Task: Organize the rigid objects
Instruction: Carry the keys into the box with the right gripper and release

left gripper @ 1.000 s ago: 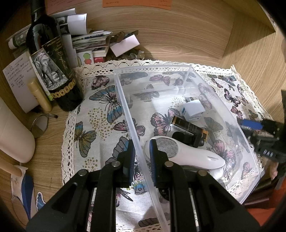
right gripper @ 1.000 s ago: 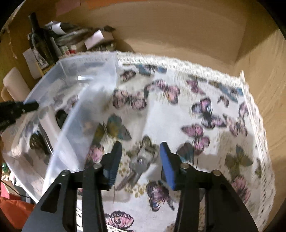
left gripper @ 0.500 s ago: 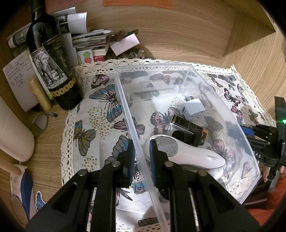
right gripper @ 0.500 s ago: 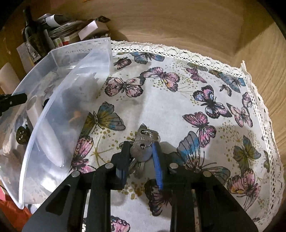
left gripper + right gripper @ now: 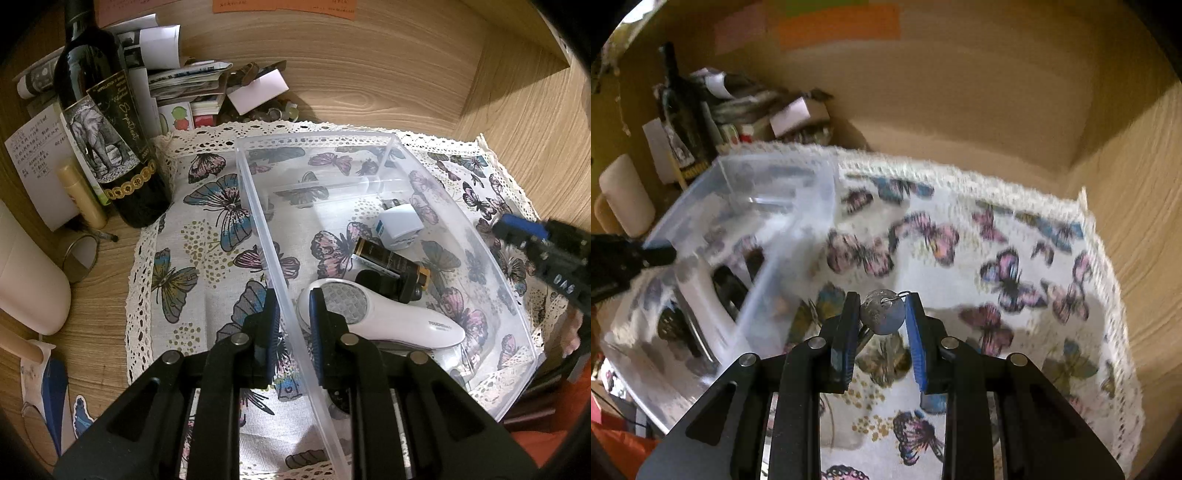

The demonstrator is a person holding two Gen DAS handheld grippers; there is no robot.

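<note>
Left wrist view: my left gripper (image 5: 293, 314) was clenched on the near side wall of the clear plastic bin (image 5: 388, 142), one of its fingers (image 5: 272, 317) outside the wall and the other inside. The bin sat on the butterfly cloth (image 5: 192, 266) that covered the wooden counter (image 5: 369, 74). Inside lay a white handheld shaver (image 5: 380, 314), a dark battery (image 5: 388, 264) and a white plug adapter (image 5: 399, 225). A wine bottle (image 5: 107, 129) stood just beside the cloth's far left corner. As I judged it, any tug on that thin wall could tip the bin, slide it toward the bottle, or bunch the cloth under it.

Right wrist view: my right gripper (image 5: 882, 314) was grasping a bunch of keys (image 5: 882, 312), raised off the cloth and near the bin's right wall (image 5: 783, 258). Only the round head of one key sat between the pads; the ring poked out to one side. The picture was smeared. My worry was that this edge-on hold on smooth metal could let the key swivel or slip, so the bunch might drop onto the cloth short of the bin, or catch the rim on the way over.
</note>
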